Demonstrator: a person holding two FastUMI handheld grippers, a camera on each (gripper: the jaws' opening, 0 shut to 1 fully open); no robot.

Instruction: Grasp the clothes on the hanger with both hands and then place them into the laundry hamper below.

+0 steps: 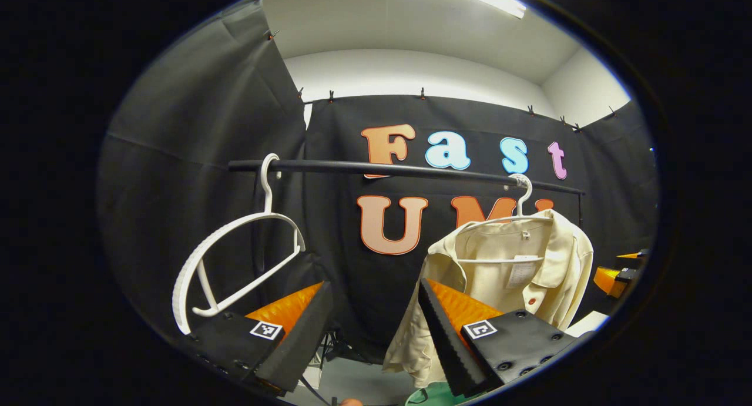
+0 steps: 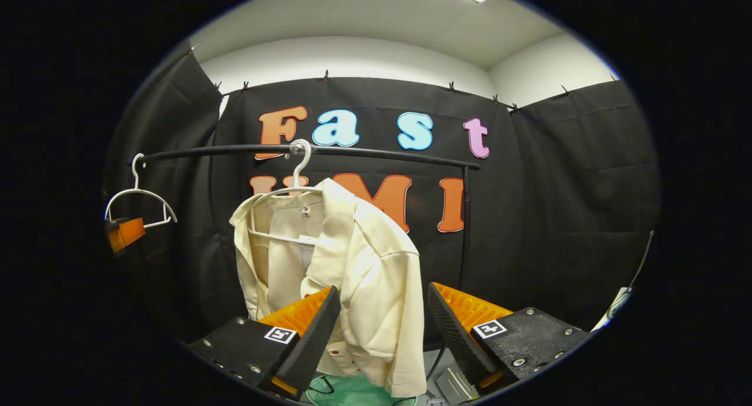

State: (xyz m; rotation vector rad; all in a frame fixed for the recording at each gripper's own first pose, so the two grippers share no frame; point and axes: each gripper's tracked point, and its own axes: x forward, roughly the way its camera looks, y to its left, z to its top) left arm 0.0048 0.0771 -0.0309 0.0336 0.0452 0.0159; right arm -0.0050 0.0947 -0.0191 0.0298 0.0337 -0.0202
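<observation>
Wide-apart fingers (image 2: 320,329) before cream shirt (image 2: 364,265), long axis vertical, on hanger (image 2: 294,183).

Matt cream cloth shirt (image 2: 358,277), white plastic hanger (image 2: 282,209), smooth black rail (image 2: 376,152)

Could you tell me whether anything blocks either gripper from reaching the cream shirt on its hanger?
Nothing visible does. The right gripper is open with the cream shirt directly ahead between its fingers. The left gripper is open too, with the shirt ahead to its right; the empty white hanger hangs off to its left.
</observation>
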